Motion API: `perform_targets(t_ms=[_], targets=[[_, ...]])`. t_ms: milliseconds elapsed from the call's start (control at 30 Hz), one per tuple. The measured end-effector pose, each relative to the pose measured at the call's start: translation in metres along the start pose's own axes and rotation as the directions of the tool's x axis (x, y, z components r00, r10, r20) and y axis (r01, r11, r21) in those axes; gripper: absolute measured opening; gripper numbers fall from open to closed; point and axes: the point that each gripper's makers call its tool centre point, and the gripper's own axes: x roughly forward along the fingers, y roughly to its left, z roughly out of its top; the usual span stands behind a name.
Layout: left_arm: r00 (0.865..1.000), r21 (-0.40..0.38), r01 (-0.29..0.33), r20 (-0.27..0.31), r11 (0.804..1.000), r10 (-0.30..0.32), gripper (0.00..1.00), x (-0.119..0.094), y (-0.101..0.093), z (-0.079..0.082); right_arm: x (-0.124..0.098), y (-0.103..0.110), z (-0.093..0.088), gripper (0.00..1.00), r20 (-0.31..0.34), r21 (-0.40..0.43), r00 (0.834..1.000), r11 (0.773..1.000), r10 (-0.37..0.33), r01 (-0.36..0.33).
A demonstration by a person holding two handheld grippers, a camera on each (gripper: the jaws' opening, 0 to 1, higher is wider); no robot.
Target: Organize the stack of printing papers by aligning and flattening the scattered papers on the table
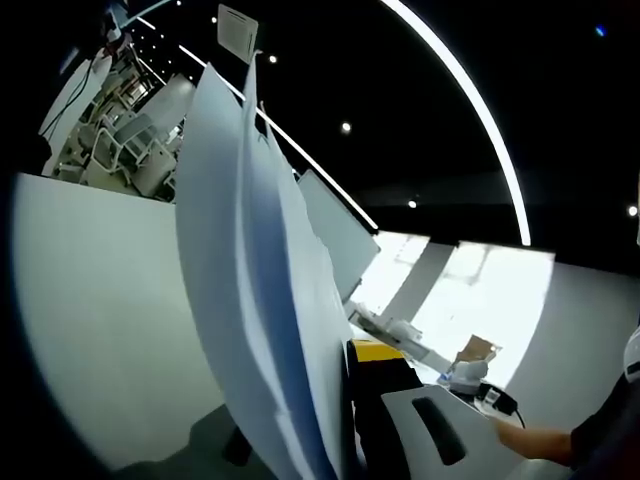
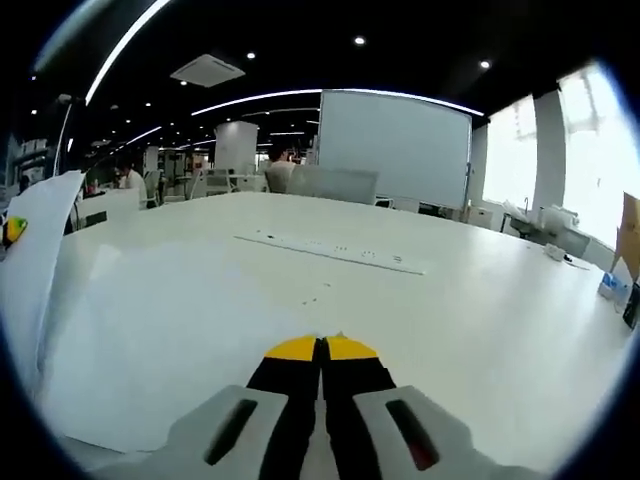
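Note:
In the left gripper view a stack of white printing papers stands on edge, curving upward across the middle. My left gripper is shut on its lower part; one black, yellow-tipped finger presses its right face, and the other is hidden behind the sheets. In the right gripper view the same lifted papers rise at the far left, with a yellow fingertip beside them. A flat sheet lies on the white table. My right gripper hovers low over it, jaws shut together with nothing visible between them.
A long white strip lies across the table's middle. A whiteboard and chairs stand beyond the far edge. A brown cardboard piece and small items sit at the right edge. A person's hand shows at the lower right.

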Motion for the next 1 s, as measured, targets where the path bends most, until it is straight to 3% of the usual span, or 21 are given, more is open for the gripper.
perform_targets(t_ms=[233, 600, 1000], targets=[[1.0, 0.002, -0.002, 0.0, 1.0, 0.002, 0.08, 0.0, 0.001, 0.0, -0.002, 0.001, 0.007, 0.0, 0.032, 0.037, 0.999, 0.999, 0.013, -0.014], [1.0, 0.003, -0.003, 0.0, 1.0, 0.003, 0.08, 0.0, 0.001, 0.0, -0.006, 0.002, 0.019, 0.0, 0.069, 0.03, 0.997, 0.999, 0.02, -0.022], [1.0, 0.012, -0.006, -0.003, 1.0, 0.006, 0.08, 0.001, 0.001, 0.0, -0.021, 0.008, 0.047, 0.0, 0.15, 0.021, 0.988, 0.999, 0.024, -0.028]])
